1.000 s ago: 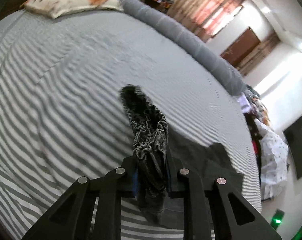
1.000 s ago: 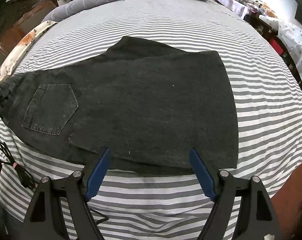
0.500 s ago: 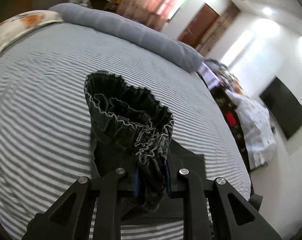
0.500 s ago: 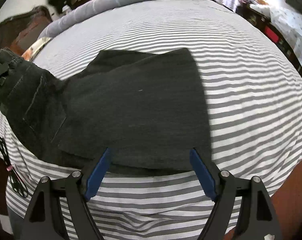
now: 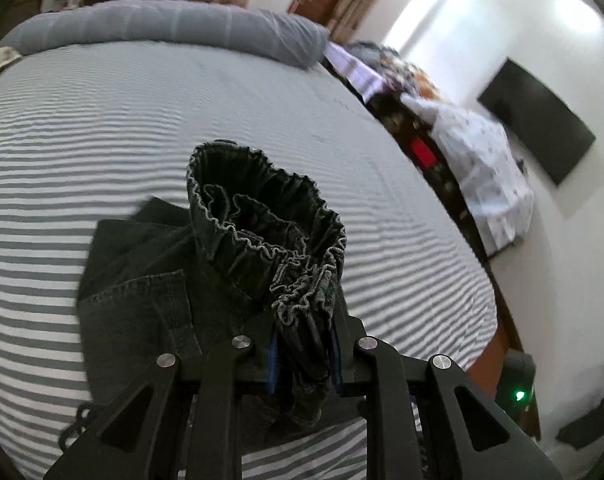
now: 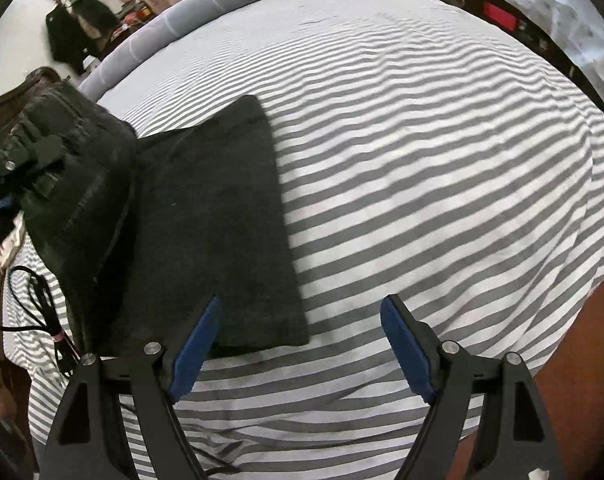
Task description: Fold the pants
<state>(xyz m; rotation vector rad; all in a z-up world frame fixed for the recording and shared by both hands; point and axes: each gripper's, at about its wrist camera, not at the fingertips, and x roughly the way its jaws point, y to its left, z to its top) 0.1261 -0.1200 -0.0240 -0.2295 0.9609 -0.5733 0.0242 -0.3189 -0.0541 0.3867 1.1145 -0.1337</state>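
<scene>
Carried farther over its legs, pants waistband stays clamped in left gripper; right gripper gapes empty.

The left gripper angles downward, its fingers clamped close together; the right gripper points steeply down, fingers spread wide.

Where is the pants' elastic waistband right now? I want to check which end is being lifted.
In the left wrist view the waistband sits bunched at centre, clamped in the left tool, raised above the striped bed over the flat part of the pants.
</scene>
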